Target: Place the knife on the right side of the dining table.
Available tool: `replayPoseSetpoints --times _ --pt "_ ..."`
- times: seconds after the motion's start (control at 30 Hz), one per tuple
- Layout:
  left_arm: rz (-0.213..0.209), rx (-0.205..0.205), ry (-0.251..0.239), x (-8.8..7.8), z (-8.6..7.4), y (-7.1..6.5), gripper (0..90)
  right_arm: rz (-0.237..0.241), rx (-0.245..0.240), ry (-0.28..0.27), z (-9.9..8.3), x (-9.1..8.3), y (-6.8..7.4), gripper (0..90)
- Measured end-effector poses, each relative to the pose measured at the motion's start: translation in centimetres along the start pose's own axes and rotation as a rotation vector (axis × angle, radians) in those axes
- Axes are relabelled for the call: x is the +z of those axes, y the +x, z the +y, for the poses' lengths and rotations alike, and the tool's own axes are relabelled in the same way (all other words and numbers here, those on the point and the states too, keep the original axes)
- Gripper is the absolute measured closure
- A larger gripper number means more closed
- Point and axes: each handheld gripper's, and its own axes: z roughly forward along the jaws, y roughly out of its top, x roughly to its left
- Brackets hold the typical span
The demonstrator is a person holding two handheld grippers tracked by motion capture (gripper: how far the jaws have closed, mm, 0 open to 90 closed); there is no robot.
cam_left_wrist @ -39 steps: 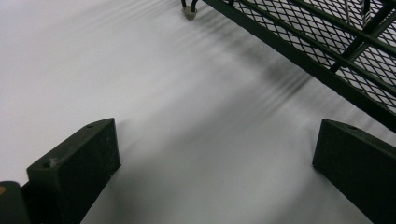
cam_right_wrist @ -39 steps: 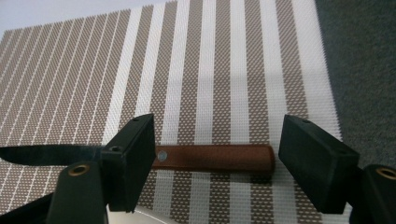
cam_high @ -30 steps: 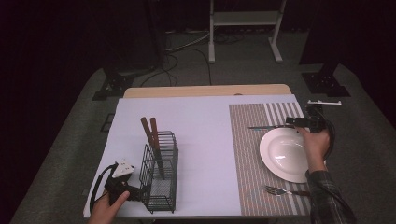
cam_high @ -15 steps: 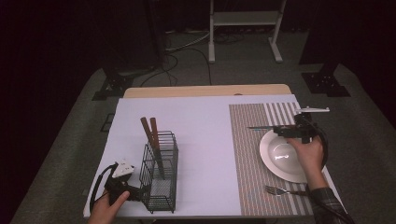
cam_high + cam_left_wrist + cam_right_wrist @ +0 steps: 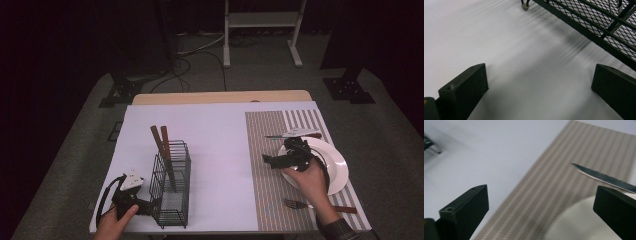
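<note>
**Both grippers open and empty, one by the wire caddy, one over the plate**

At the table's near left corner the person's left hand [image 5: 112, 222] holds the left gripper [image 5: 145, 206] low on the white table cover [image 5: 215, 145], pointing toward the foot of the black wire caddy [image 5: 172, 187]. Its jaws stand wide apart with nothing between them; in the left gripper view only bare white surface lies in the gap, and the caddy's mesh wall [image 5: 604, 22] runs across the upper right, just beyond the jaw tips. Two brown-handled utensils [image 5: 162, 145] stand tilted in the caddy, handles leaning toward the far left.

Farther right lies a striped placemat [image 5: 272, 150] with a white plate [image 5: 337, 167] on it. The right hand [image 5: 307, 177] reaches over the plate's left edge, holding the right gripper [image 5: 270, 161] pointed left over the mat. Its jaws are likewise spread wide and grip nothing. A knife [image 5: 295, 135] lies just beyond the plate, blade pointing left; the right gripper view shows its dark blade [image 5: 601, 177] on the mat and the blurred plate rim [image 5: 574, 222] between the jaws. A fork [image 5: 300, 203] lies near the mat's front edge, partly hidden by the wrist.
</note>
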Motion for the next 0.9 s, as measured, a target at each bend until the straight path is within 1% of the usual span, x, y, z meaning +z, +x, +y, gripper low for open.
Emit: replayPoseSetpoints --times 0.03,0.07,0.2,0.23,0.27,0.4,0.53,0.6,0.73,0.8,0.83,0.87,0.9 --pt "0.0 0.0 0.0 0.0 0.0 0.0 0.0 0.0 0.0 0.0 0.0 0.0 0.0 0.0" --pt "0.0 0.0 0.0 0.0 0.0 0.0 0.0 0.031 -0.035 0.006 0.0 0.5 1.4 0.0" --pt "0.0 0.0 0.0 0.0 0.0 0.0 0.0 0.079 -0.08 0.026 0.0 1.5 3.7 0.0" --pt "0.0 0.0 0.0 0.0 0.0 0.0 0.0 0.079 -0.08 0.026 0.0 1.5 3.7 0.0" --pt "0.0 0.0 0.0 0.0 0.0 0.0 0.0 0.105 -0.109 0.039 0.1 2.0 5.1 0.0" --pt "0.0 0.0 0.0 0.0 0.0 0.0 0.0 0.156 -0.158 0.055 -0.1 2.8 7.4 0.0" --pt "0.0 0.0 0.0 0.0 0.0 0.0 0.0 0.204 -0.223 0.064 -0.5 3.8 9.8 0.0" --pt "0.0 0.0 0.0 0.0 0.0 0.0 0.0 0.222 -0.251 0.078 -0.8 4.4 10.8 0.0" --pt "0.0 0.0 0.001 0.0 0.0 0.0 0.0 0.257 -0.298 0.1 -1.4 5.5 12.5 0.0" --pt "0.0 0.0 0.001 0.0 0.0 0.0 0.0 0.272 -0.312 0.109 -1.7 5.8 13.1 0.0" --pt "0.0 0.0 0.001 0.0 0.0 0.0 0.0 0.272 -0.312 0.109 -1.7 5.8 13.1 0.0" --pt "0.0 0.0 0.001 0.0 0.0 0.0 0.0 0.277 -0.334 0.106 -2.0 6.2 13.6 0.0" --pt "0.0 0.0 0.0 0.0 0.0 0.0 0.0 0.28 -0.339 0.106 -2.0 6.3 13.8 0.0"
